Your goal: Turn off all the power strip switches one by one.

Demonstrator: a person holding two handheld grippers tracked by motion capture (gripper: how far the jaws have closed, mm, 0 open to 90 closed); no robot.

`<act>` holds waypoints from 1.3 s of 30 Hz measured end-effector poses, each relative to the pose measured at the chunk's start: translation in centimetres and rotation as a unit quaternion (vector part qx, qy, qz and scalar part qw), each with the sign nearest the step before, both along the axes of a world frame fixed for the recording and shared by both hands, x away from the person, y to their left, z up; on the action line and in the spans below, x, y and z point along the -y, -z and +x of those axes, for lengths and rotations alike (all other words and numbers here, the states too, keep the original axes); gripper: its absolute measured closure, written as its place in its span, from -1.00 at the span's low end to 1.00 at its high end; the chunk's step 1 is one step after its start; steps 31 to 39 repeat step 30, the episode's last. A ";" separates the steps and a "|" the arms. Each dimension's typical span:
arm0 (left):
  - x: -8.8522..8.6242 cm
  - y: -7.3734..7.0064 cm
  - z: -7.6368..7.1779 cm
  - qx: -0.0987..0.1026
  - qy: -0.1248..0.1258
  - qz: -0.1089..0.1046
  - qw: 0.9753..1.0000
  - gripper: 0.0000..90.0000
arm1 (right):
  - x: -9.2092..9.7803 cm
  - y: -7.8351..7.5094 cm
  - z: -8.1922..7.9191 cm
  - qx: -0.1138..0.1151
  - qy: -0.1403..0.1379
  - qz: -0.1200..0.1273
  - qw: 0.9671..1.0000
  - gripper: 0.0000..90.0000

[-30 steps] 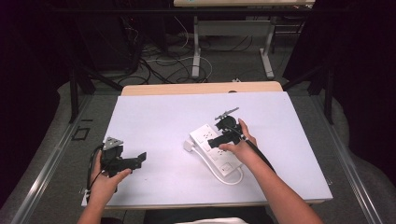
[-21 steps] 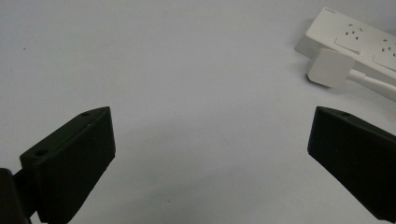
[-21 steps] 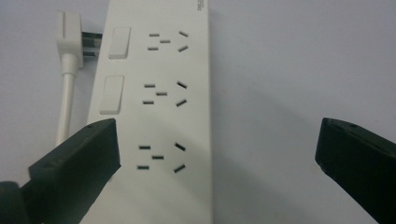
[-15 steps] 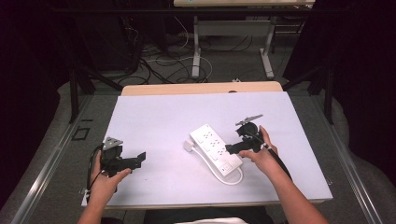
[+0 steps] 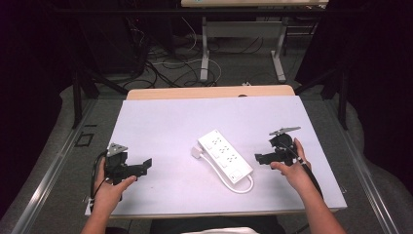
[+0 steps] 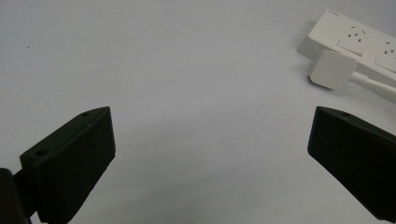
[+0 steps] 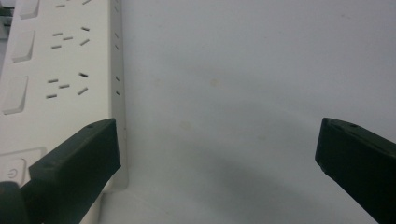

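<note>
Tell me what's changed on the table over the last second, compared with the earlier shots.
The right gripper has drawn back from over the power strip to the strip's right side and now hovers beside it, jaws open and empty. The power strip seems to have turned slightly but lies in about the same place on the table, with its plug at its left side. The left gripper stayed open at the table's near left.

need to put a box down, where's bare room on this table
Bare: the whole far half of the table beyond the power strip, and the stretch between the strip and the left gripper. Tighter between the strip and the right gripper.
</note>
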State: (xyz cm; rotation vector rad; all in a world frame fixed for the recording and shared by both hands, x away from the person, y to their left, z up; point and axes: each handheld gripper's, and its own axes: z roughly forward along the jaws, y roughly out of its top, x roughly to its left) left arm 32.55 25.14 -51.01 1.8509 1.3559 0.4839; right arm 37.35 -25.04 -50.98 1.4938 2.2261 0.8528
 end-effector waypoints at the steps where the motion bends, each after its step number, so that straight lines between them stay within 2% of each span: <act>1: 0.0 0.0 0.0 -0.003 0.001 0.000 1.000 -0.98 | 0.2 0.1 -0.1 -0.003 0.003 0.000 1.000 -1.00; 5: 0.0 -0.1 0.0 -0.007 0.003 0.003 1.000 -0.98 | 0.9 0.6 -0.5 -0.002 0.010 0.004 1.000 -1.00; 7: 0.1 0.1 0.0 0.000 0.000 0.000 1.000 -0.98 | 1.1 0.8 -0.6 -0.001 0.015 0.006 1.000 -1.00; 10: 0.1 0.1 0.0 -0.001 0.001 0.001 1.000 -0.98 | 1.3 1.1 -0.7 0.003 0.020 0.003 1.000 -1.00; 11: 0.0 0.0 0.0 -0.008 0.005 0.006 1.000 -0.98 | 1.3 1.2 -0.7 0.003 0.024 0.002 1.000 -1.00; 17: 0.0 0.1 0.0 -0.006 0.004 0.007 1.000 -0.98 | 1.8 1.8 -1.1 0.009 0.026 0.008 1.000 -1.00; 39: -0.1 0.1 0.1 -0.004 0.003 0.005 1.000 -0.98 | 2.0 1.5 -1.4 0.013 0.034 0.016 0.999 -1.00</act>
